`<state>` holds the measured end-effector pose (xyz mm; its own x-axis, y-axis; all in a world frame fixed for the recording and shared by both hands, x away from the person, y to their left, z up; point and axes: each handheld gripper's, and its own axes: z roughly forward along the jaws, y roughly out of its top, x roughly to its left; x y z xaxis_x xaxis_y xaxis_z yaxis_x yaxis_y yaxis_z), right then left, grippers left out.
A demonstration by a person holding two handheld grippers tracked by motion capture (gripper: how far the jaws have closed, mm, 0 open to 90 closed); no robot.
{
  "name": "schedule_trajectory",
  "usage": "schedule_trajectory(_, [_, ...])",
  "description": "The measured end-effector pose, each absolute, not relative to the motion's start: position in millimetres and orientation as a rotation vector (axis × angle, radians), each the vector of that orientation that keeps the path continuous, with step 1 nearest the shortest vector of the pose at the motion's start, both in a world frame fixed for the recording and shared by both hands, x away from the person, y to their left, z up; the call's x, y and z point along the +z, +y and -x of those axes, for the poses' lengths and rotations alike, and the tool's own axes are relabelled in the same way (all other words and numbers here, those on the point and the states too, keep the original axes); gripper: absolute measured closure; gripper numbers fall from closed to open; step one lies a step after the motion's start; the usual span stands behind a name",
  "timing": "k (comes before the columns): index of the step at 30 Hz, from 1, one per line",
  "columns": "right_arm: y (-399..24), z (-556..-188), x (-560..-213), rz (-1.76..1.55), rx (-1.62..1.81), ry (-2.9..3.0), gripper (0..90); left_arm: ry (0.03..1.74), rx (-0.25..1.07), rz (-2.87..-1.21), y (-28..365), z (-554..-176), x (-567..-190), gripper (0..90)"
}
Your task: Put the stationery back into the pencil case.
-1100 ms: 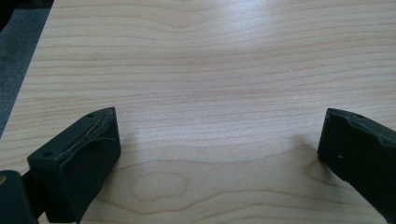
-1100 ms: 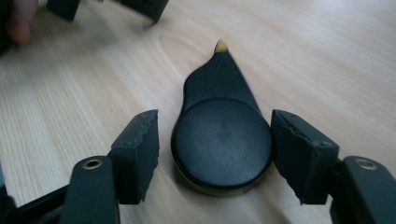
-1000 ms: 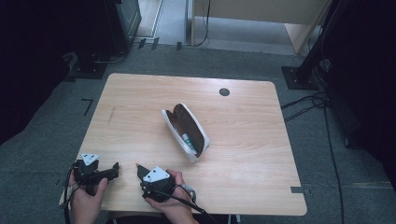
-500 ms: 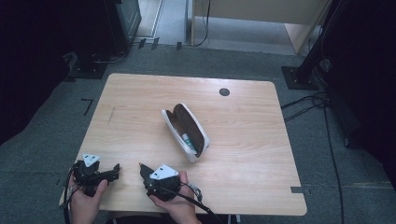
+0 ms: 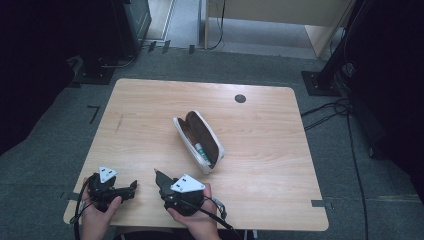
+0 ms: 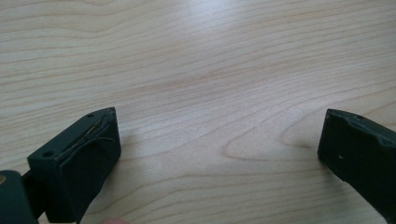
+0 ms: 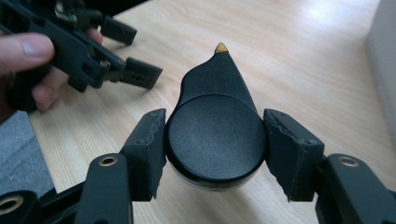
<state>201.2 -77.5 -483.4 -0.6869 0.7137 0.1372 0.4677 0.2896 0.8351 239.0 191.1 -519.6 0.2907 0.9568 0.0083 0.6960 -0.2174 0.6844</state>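
My right gripper (image 7: 215,140) is shut on a black round-bodied object (image 7: 215,133) with a pointed nose that ends in a small yellow tip; both pads press its sides. In the high view that gripper (image 5: 164,184) is in a hand at the table's near edge, the object's point (image 5: 157,174) aimed up and left. My left gripper (image 5: 131,187) is at the near left corner in the other hand, open with nothing between its jaws. In the left gripper view its fingers (image 6: 93,149) stand wide apart over bare wood. An open white case (image 5: 216,155) with a brown lining lies mid-table, a green-and-white item (image 5: 201,150) inside.
The wooden table (image 5: 270,125) has a small black round cap (image 5: 240,98) near its far edge. The case's white side (image 7: 385,56) stands at the right of the right gripper view, and the left gripper (image 7: 140,51) with fingers around it at the upper left.
The right hand has drifted a little to the right with the black object still gripped. The left hand has stayed where it was.
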Motion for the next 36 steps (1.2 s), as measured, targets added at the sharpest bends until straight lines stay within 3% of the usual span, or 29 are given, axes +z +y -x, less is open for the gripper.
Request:
schedule_trajectory(23, [-137, -226, -418, -1.106, 1.387, 2.063, 41.7, 1.473, 0.595, -1.995, 192, -241, -519, 0.0])
schedule_trajectory(36, [-157, -255, -415, -1.197, 1.355, 2.022, 41.6, 1.473, 0.594, -1.994, 192, -241, -519, 0.0])
